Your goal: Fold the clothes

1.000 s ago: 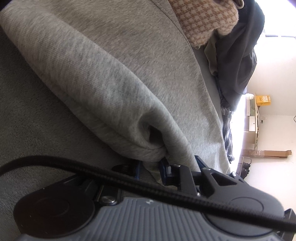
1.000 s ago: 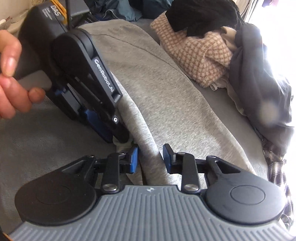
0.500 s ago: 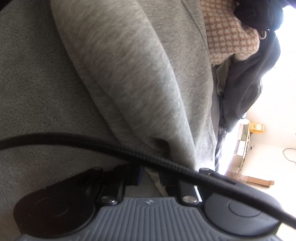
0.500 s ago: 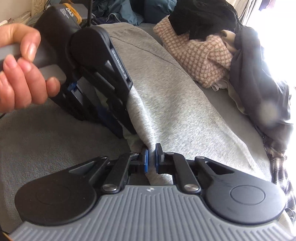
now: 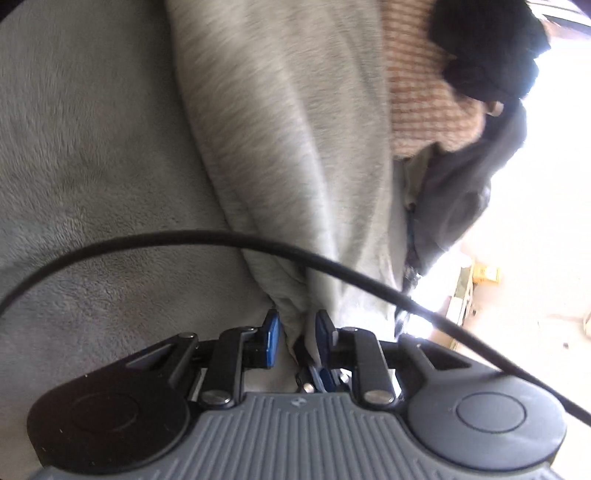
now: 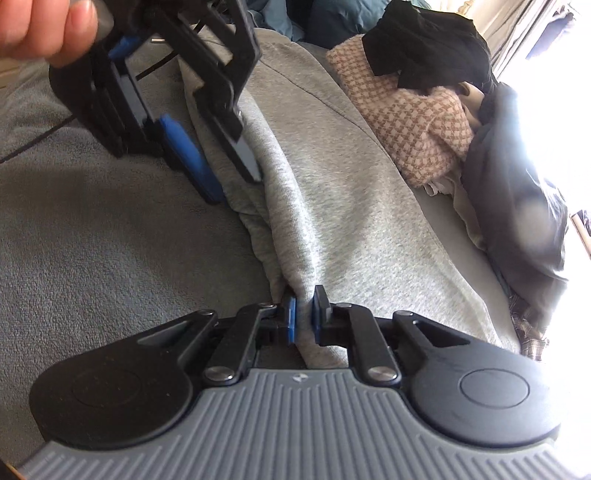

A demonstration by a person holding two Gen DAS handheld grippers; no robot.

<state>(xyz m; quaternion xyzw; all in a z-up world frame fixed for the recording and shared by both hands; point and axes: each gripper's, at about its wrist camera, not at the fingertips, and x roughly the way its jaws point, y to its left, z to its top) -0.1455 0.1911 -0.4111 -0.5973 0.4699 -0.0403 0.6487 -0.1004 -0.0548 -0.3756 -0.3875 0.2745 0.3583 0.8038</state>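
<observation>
Gripping a bunched fold of the grey sweatshirt (image 6: 332, 192), the right tongs (image 6: 303, 317) have their blue pads pressed close with the cloth pinched between them. The left tongs (image 5: 297, 332) have a ridge of the same sweatshirt between their pads, though a gap shows on either side of the cloth, so I cannot tell whether they clamp it; in the right wrist view the left tongs (image 6: 225, 162) straddle the garment's edge farther along, held by a hand (image 6: 48, 26) at the far left. The one sweatshirt lies stretched from near to far over a grey fleece blanket (image 6: 92, 229). To the far right sits a pile of clothes: one pink-and-brown checked knit (image 6: 410, 122), one black garment (image 6: 424, 44) on top of it, and one dark jacket (image 6: 517, 184) beside them. A black cable (image 5: 184, 236) curves across the left wrist view. No readable writing shows in either view.
</observation>
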